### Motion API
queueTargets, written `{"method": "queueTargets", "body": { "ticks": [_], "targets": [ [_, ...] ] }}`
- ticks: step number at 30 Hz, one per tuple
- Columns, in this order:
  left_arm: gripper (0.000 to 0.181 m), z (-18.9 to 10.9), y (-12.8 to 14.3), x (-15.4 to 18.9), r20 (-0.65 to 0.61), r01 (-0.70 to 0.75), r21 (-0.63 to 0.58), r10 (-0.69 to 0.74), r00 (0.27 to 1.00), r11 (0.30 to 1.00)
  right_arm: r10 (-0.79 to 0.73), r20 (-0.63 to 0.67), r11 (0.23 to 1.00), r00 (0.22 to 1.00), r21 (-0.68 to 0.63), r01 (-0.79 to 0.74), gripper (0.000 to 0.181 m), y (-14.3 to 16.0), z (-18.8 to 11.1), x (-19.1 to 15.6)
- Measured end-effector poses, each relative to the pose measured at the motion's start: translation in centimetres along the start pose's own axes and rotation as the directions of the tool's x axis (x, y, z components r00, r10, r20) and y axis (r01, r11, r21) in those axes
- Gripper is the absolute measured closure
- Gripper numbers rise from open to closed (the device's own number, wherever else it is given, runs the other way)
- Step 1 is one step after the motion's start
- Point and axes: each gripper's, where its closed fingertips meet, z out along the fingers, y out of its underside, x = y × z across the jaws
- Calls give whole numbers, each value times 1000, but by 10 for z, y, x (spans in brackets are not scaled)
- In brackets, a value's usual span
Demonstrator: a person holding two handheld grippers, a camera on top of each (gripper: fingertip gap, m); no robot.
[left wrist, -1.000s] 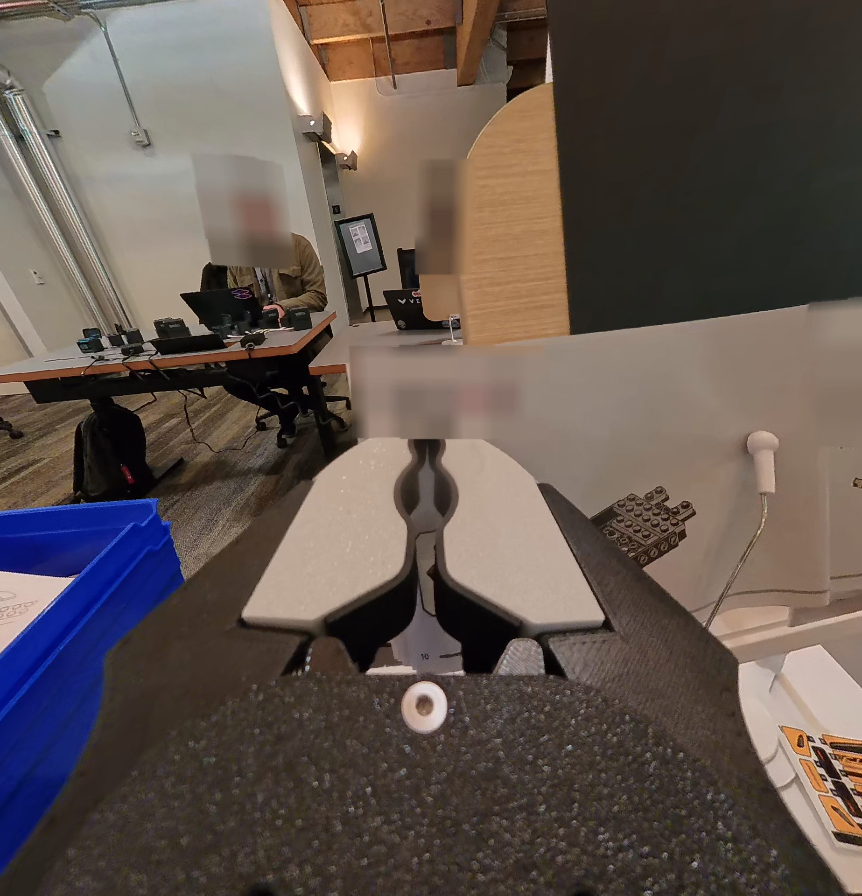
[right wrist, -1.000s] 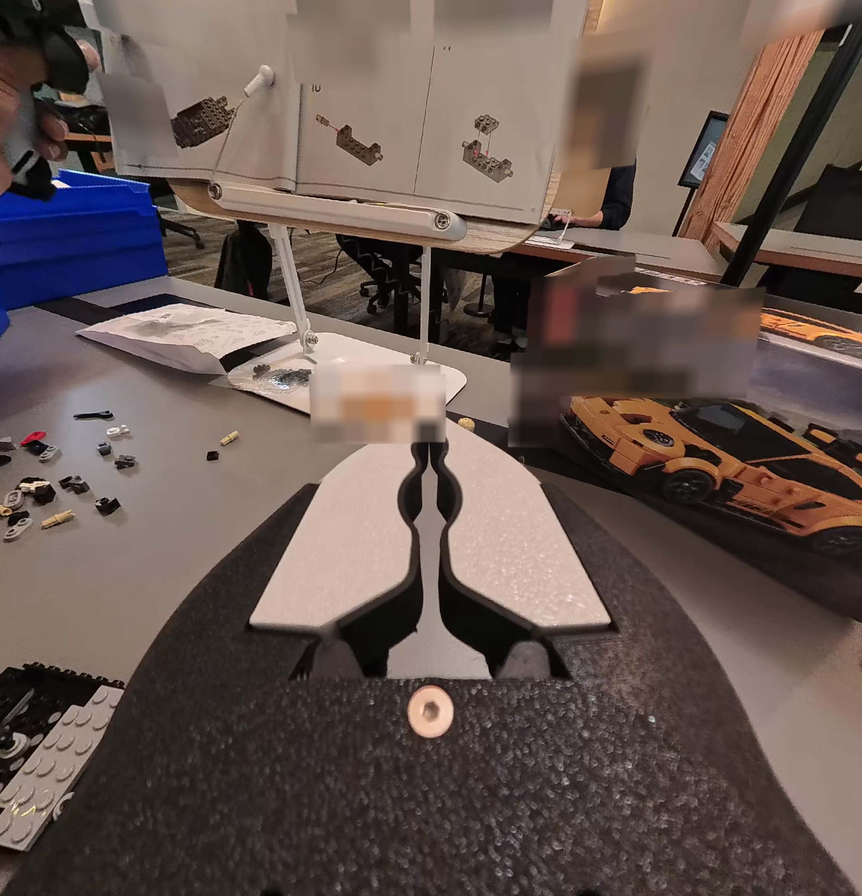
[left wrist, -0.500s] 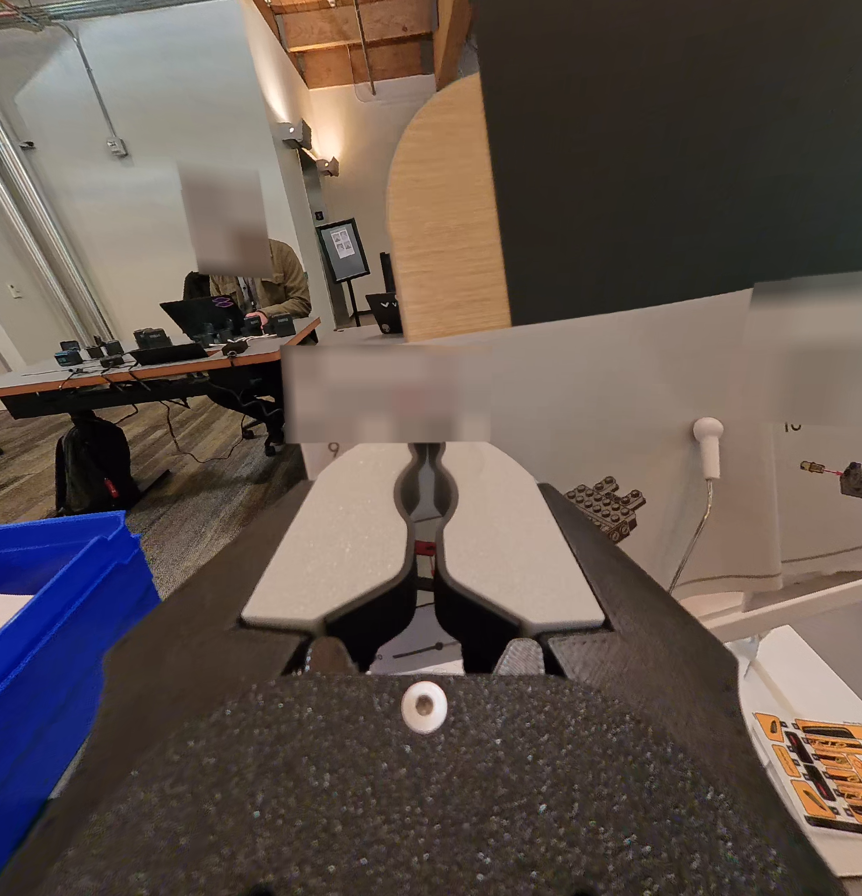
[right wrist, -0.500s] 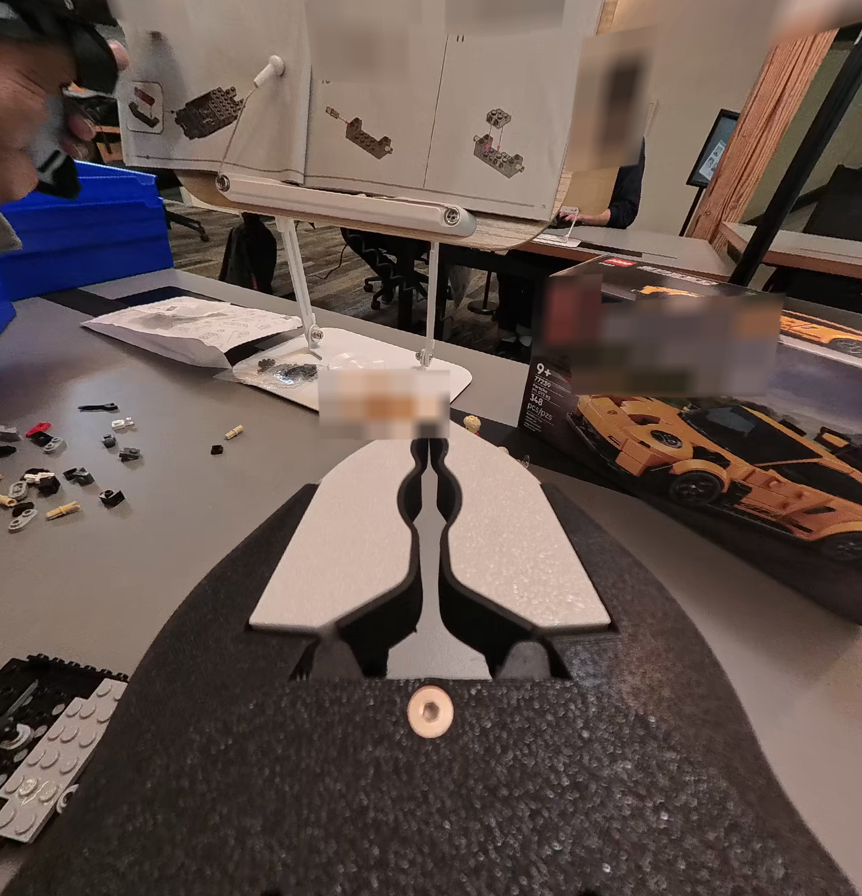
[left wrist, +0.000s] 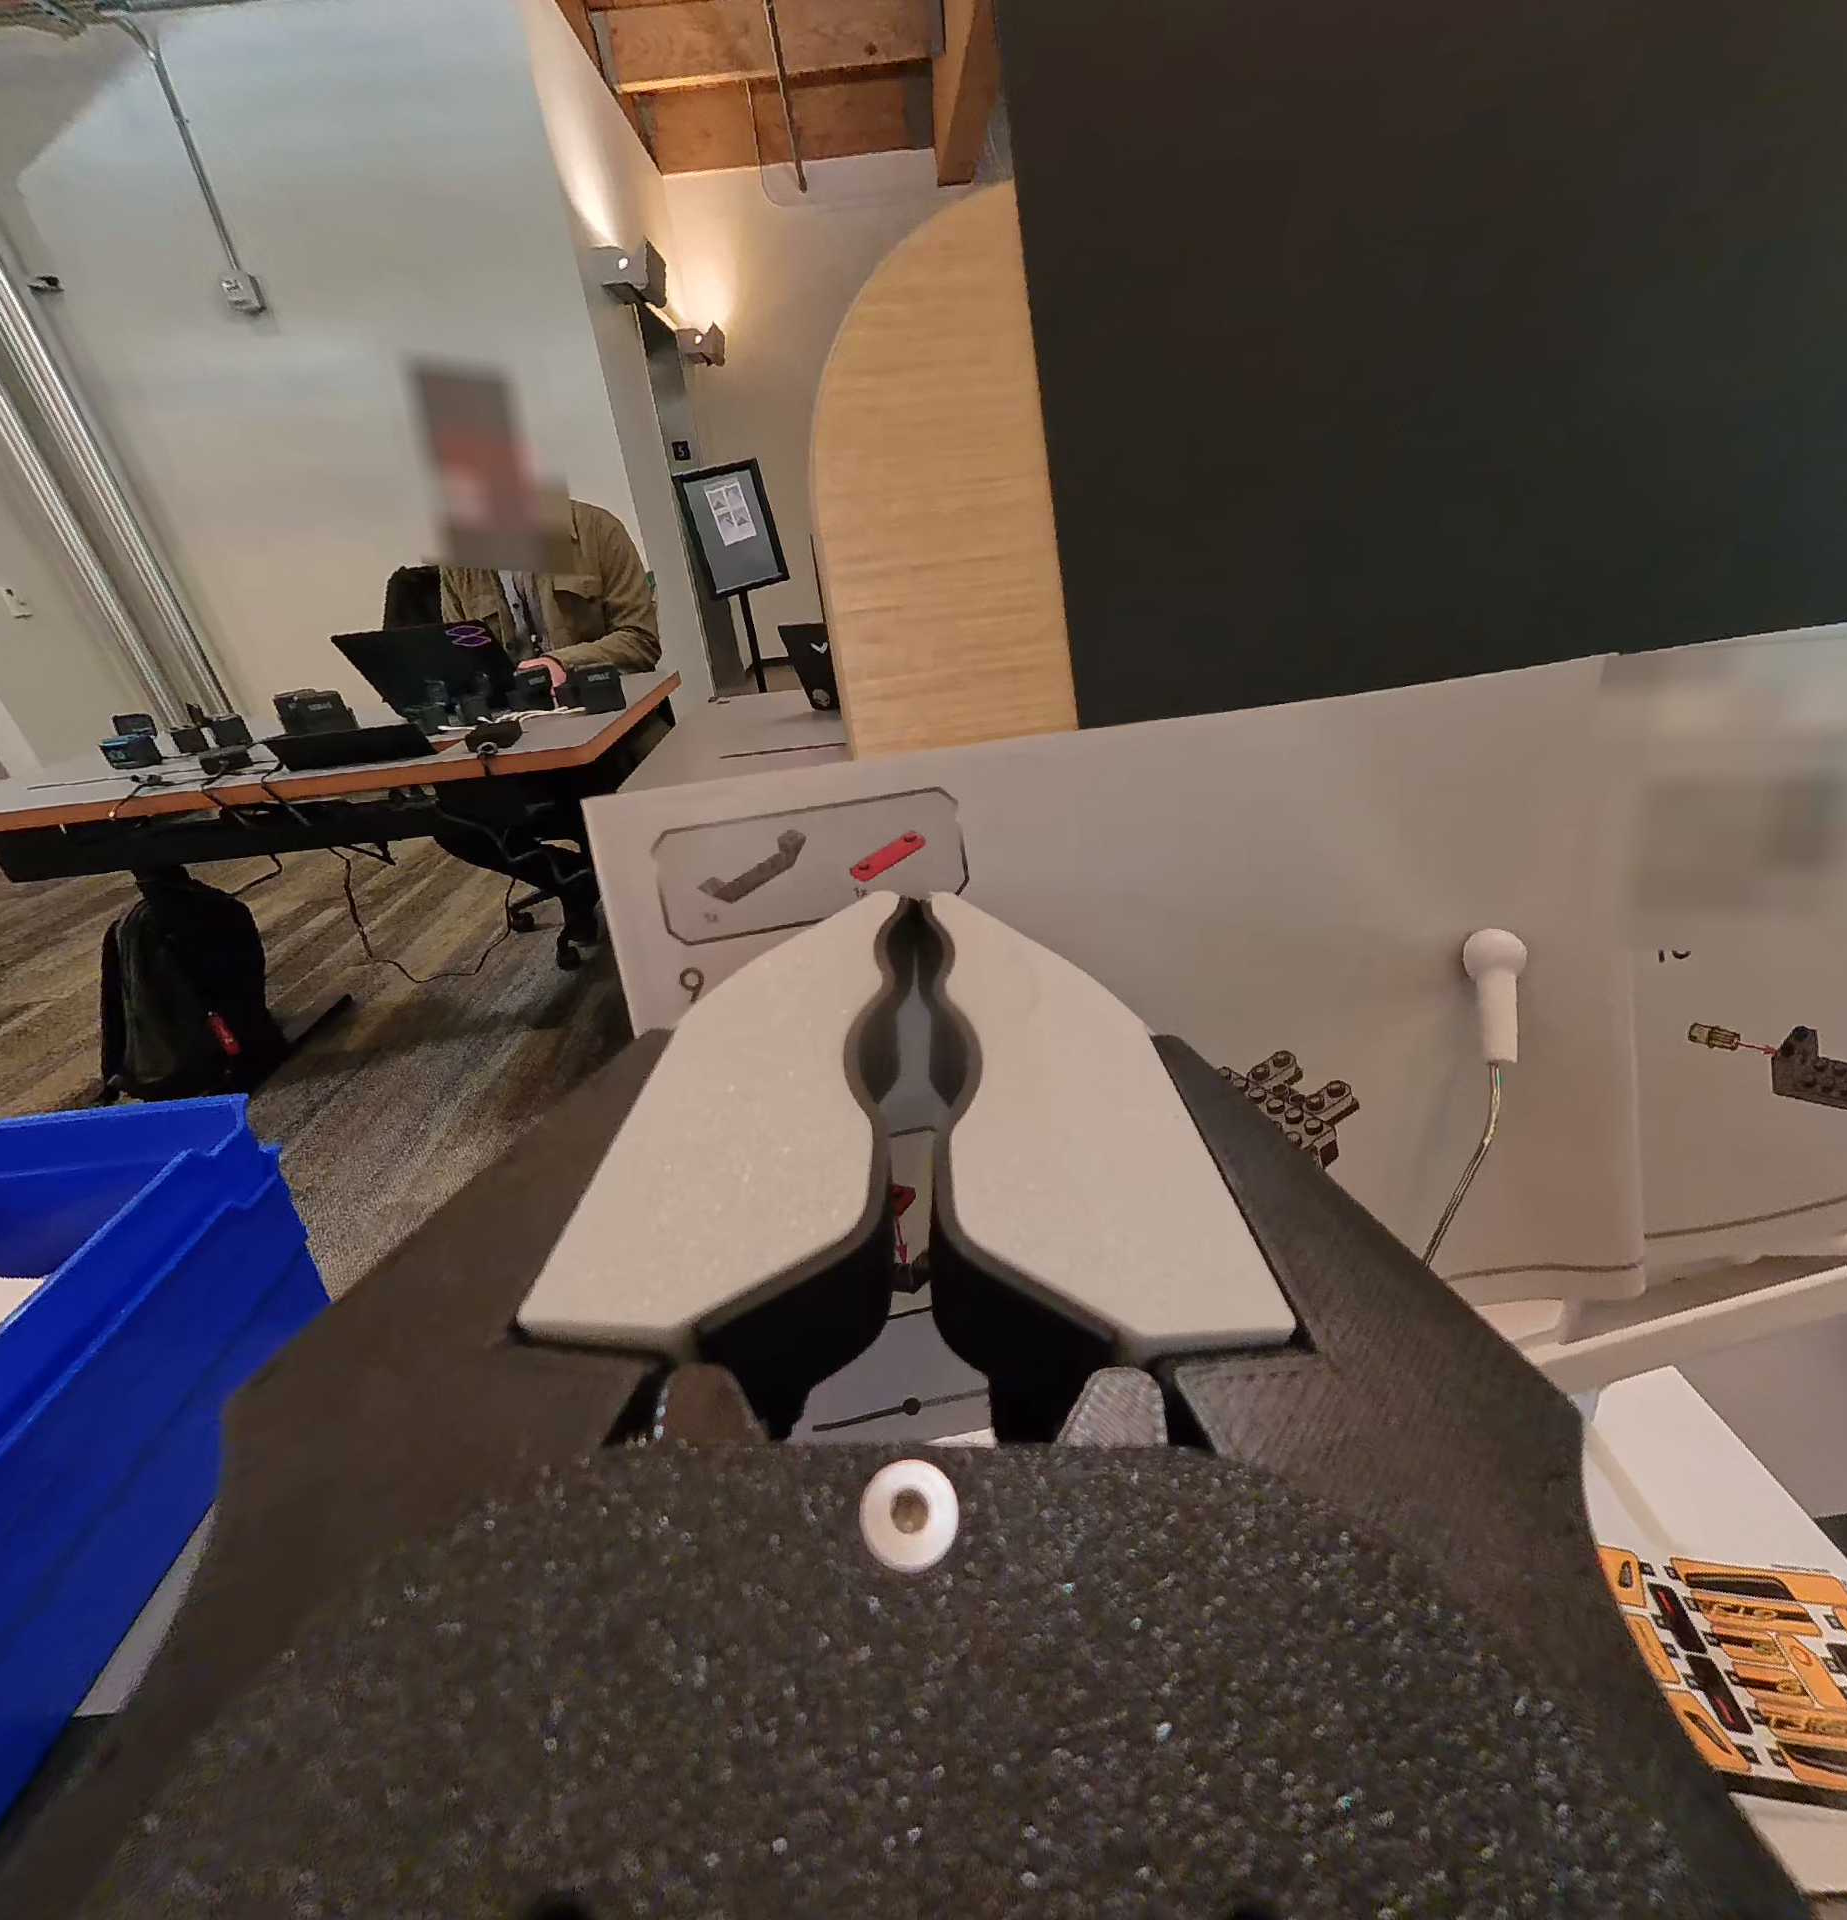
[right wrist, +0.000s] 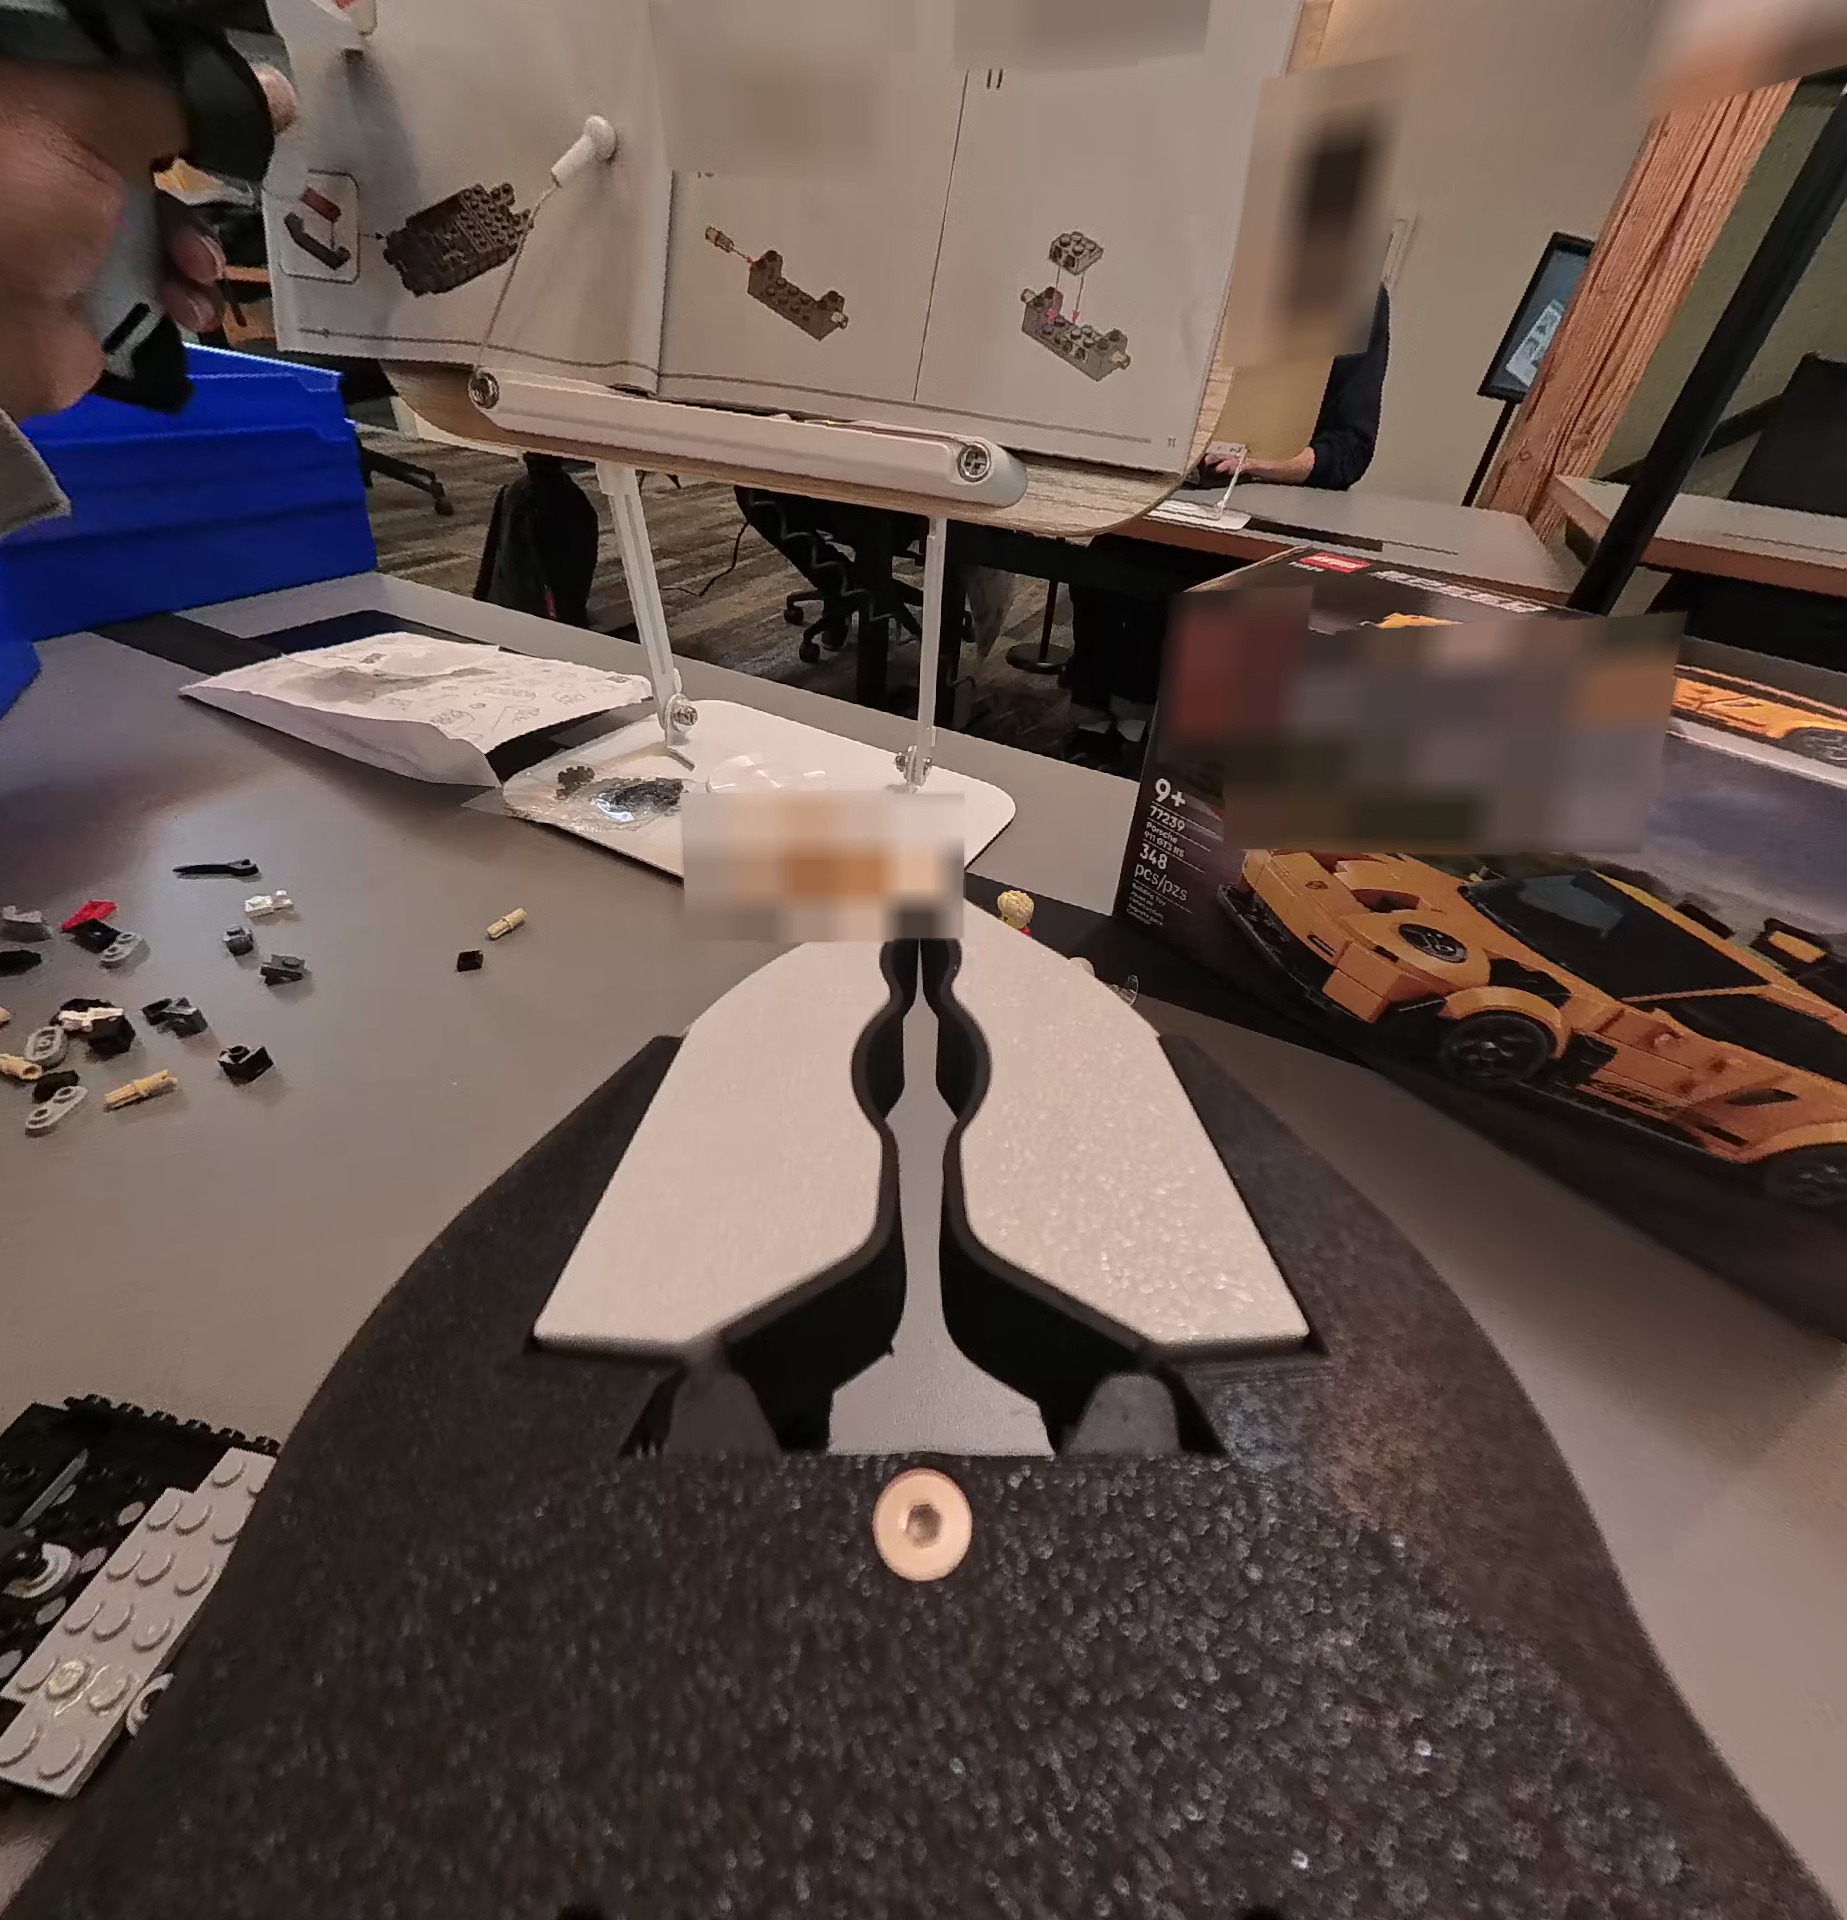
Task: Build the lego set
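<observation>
- left gripper (left wrist: 917, 914) raised off the table, aimed at the instruction booklet (left wrist: 1210, 935); jaws nearly together, thin slit only, nothing between them. Tips sit over the parts callout on the page, likely so the person can check which pieces the step needs.
- booklet propped open on a white stand (right wrist: 753, 442), held high on thin legs so pages face the builder; a white-tipped page clip (left wrist: 1492, 987) pins the left page flat.
- right gripper (right wrist: 919, 951) low over the grey table (right wrist: 431, 1143), pointing toward the stand base; jaws narrow, empty, tips almost meeting.
- lego stuff: loose small pieces (right wrist: 119, 1018) scattered on the table left of the right gripper, spread out so each is easy to pick; partly built dark assembly with light grey plates (right wrist: 98, 1600) at near left edge.
- set box (right wrist: 1521, 935) with orange car picture lies to the right, out of the work zone.
- opened paper bag (right wrist: 410, 696) and a clear pouch of parts by the stand foot.
- blue bins (left wrist: 88, 1351) far left; sticker sheet (left wrist: 1750, 1662) right of the left gripper.
- judgement: reading phase, no piece picked yet.
</observation>
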Motion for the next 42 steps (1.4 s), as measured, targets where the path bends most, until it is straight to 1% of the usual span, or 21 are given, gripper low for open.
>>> {"method": "queueTargets", "body": {
  "ticks": [7, 9, 11, 15, 18, 20, 22, 25, 28, 30, 32, 35, 37, 39, 41, 42],
  "targets": [
    [181, -4, 7, 5, -16, 10, -12, -10, 1000, 1000, -2, 3, 1000, 1000, -1, 2, 181, 1, 0, -1],
    [181, -7, 12, 12, -39, 21, -24, -22, 999, 999, 1, 6, 1000, 1000, -5, -1, 181, 1, 1, -1],
    [181, -14, 18, 27, -91, 51, -41, -55, 994, 998, 14, 24, 1000, 1000, -14, -13, 181, 2, 0, -3],
    [181, -44, 21, 67, -222, 91, -47, -100, 970, 995, 31, 37, 1000, 999, -3, -31, 181, 0, -1, -4],
    [181, -73, 19, 94, -308, 101, -38, -107, 945, 994, 36, 27, 999, 999, -12, -36, 181, 3, -1, -3],
    [181, -93, 20, 109, -368, 109, -52, -120, 922, 993, 42, 26, 999, 999, -18, -41, 181, 4, -1, -4],
    [181, -110, 20, 115, -402, 108, -67, -126, 907, 992, 38, 22, 999, 999, -21, -37, 181, 5, -1, -4],
    [181, -140, 17, 107, -414, 123, -77, -144, 899, 989, 21, 11, 1000, 1000, -15, -21, 181, 2, -3, -3],
    [181, -170, 14, 82, -397, 110, -95, -139, 907, 989, 20, 17, 1000, 1000, -8, -20, 181, -1, -3, -4],
    [181, -187, 16, 56, -382, 76, -140, -125, 916, 987, 21, 27, 1000, 999, -10, -21, 181, -1, -3, -7],
    [181, -202, 15, 14, -322, 29, -155, -78, 944, 988, 17, 33, 1000, 999, -5, -17, 181, -3, -4, -9],
    [180, -217, 21, -66, -196, -73, -241, 25, 980, 968, 8, 32, 1000, 999, -1, -8, 181, -5, -5, -10],
    [175, -224, 33, -120, -128, -105, -358, 62, 990, 928, 15, 39, 1000, 999, -3, -15, 181, -5, -5, -11],
    [174, -230, 46, -166, -93, -114, -464, 80, 992, 879, 25, 48, 1000, 999, -6, -25, 181, -4, -4, -11],
    [173, -236, 68, -205, -71, -123, -596, 101, 992, 793, 31, 51, 1000, 998, -9, -30, 181, -3, -4, -11],
    [172, -239, 83, -221, -68, -125, -672, 108, 992, 730, 32, 51, 999, 998, -11, -31, 181, -2, -3, -11]
  ]
}}
